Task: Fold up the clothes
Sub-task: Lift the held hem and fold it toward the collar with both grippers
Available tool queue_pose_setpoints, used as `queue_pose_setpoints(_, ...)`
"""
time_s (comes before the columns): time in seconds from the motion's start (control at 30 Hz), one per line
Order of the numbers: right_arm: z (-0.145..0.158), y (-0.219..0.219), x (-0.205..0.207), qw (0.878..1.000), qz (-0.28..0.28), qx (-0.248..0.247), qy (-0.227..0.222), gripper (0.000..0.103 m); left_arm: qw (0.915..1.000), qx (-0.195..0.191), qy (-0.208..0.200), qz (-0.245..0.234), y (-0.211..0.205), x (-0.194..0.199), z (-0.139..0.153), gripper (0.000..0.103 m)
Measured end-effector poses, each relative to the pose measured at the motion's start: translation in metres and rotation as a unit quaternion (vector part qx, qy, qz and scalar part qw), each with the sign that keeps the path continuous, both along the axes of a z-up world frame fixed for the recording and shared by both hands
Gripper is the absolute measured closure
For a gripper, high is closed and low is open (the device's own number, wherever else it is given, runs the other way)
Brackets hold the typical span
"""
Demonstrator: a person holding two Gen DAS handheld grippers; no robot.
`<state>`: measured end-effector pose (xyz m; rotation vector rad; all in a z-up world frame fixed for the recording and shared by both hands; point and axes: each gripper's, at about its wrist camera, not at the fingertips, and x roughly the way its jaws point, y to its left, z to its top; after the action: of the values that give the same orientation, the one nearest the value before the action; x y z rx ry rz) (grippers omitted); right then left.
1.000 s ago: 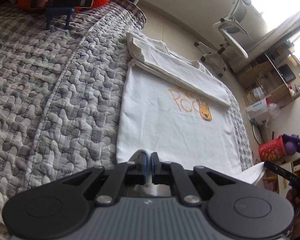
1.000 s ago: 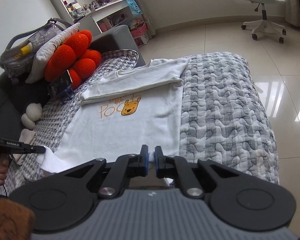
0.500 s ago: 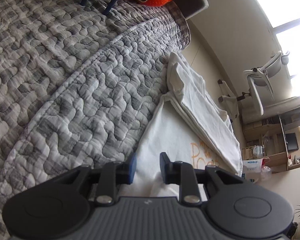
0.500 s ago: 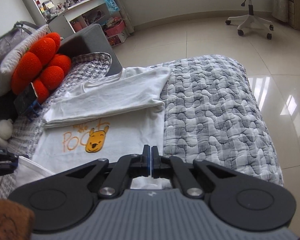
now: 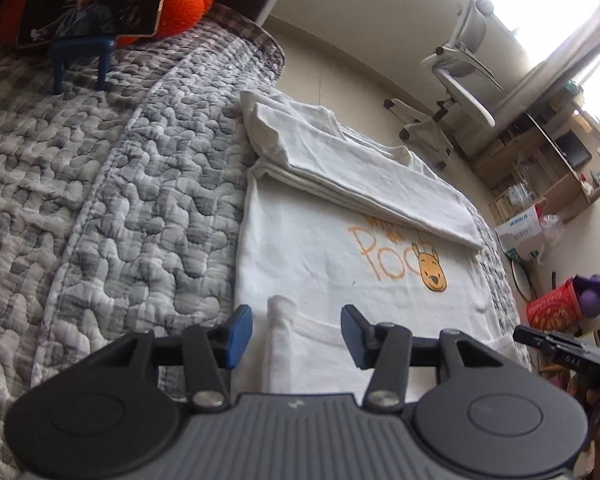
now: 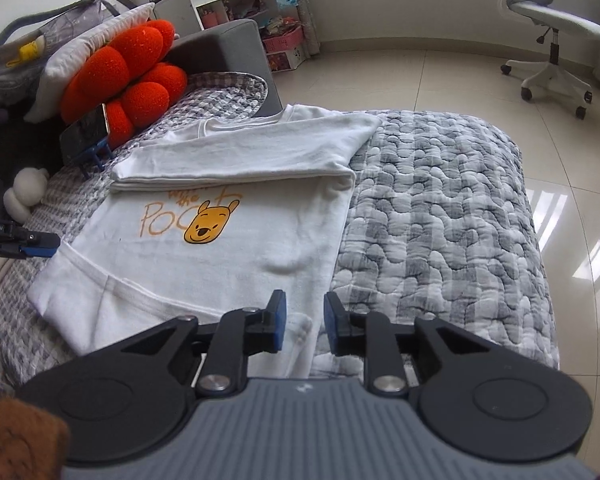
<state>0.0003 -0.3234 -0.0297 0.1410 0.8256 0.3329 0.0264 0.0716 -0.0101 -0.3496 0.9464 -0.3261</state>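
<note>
A white T-shirt (image 5: pixel 320 248) with an orange bear print lies flat on the grey quilted bed (image 5: pixel 112 208). Its top part is folded down across the chest, and its lower hem (image 6: pixel 140 286) is turned up. My left gripper (image 5: pixel 296 334) hovers over the hem's left end with its jaws opening; a ridge of cloth lies loose between the fingers. My right gripper (image 6: pixel 305 322) is over the hem's right corner, jaws opening too, and the pads are clear of the cloth. Each gripper shows at the edge of the other's view: left gripper (image 6: pixel 24 246), right gripper (image 5: pixel 556 346).
A phone on a blue stand (image 5: pixel 92 8) and an orange cushion (image 6: pixel 128 76) sit at the head of the bed. The bed's edge (image 6: pixel 540 280) drops to a tiled floor. A white office chair (image 6: pixel 552 28) stands beyond it, and shelves (image 6: pixel 236 4) line the wall.
Both grippers were shut on the shirt's hem and have opened and let it go. The hem now lies turned up on the shirt.
</note>
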Motion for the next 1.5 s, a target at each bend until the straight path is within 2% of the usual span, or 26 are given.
queue_pose_setpoints(0.13,0.0,0.0,-0.004,1.0,0.007,0.004,0.001,0.076,0.9994,0.02,-0.01,-0.027,-0.006,-0.003,0.001,0.055)
queue_pose_setpoints(0.23,-0.009,0.003,0.001,1.0,0.007,-0.002,0.026,0.076,0.9989,0.024,-0.001,-0.042,-0.013,-0.001,-0.005,0.055)
queue_pose_setpoints(0.37,-0.016,0.007,0.003,0.999,0.012,-0.019,0.043,0.076,0.9974,0.047,0.002,-0.053,-0.023,-0.001,-0.01,0.057)
queue_pose_setpoints(0.4,-0.015,0.007,0.003,0.999,0.011,-0.016,0.043,0.076,0.9971,0.055,0.002,-0.052,-0.024,-0.001,-0.011,0.061)
queue_pose_setpoints(0.47,-0.016,0.01,0.004,0.999,0.011,-0.018,0.043,0.076,0.9965,0.069,0.003,-0.046,-0.024,0.0,-0.012,0.086)
queue_pose_setpoints(0.53,-0.017,0.018,0.005,0.998,0.016,-0.033,0.044,0.079,0.9964,0.074,-0.002,-0.041,-0.022,-0.001,-0.01,0.094)
queue_pose_setpoints(0.63,-0.013,0.022,0.004,0.999,0.013,-0.041,0.028,0.092,0.9964,0.074,-0.016,-0.039,-0.019,-0.006,-0.003,0.095)
queue_pose_setpoints(0.73,-0.006,0.021,0.002,0.999,0.004,-0.039,0.008,0.095,0.9968,0.066,-0.022,-0.04,-0.016,-0.008,-0.001,0.095)
queue_pose_setpoints(0.97,0.001,0.024,0.003,0.999,-0.004,-0.048,-0.017,0.095,0.9979,0.048,-0.03,-0.032,-0.009,-0.008,0.003,0.096)
queue_pose_setpoints(1.13,0.004,0.027,0.004,0.997,-0.015,-0.068,-0.032,0.095,0.997,0.06,-0.043,-0.022,-0.006,-0.009,0.008,0.096)
queue_pose_setpoints(1.33,0.006,0.03,0.007,0.995,-0.023,-0.081,-0.048,0.095,0.9973,0.051,-0.052,-0.008,-0.002,-0.007,0.011,0.096)
queue_pose_setpoints(1.5,0.007,0.031,0.012,0.994,-0.032,-0.087,-0.06,0.095,0.9972,0.059,-0.043,0.016,0.002,0.003,0.003,0.096)
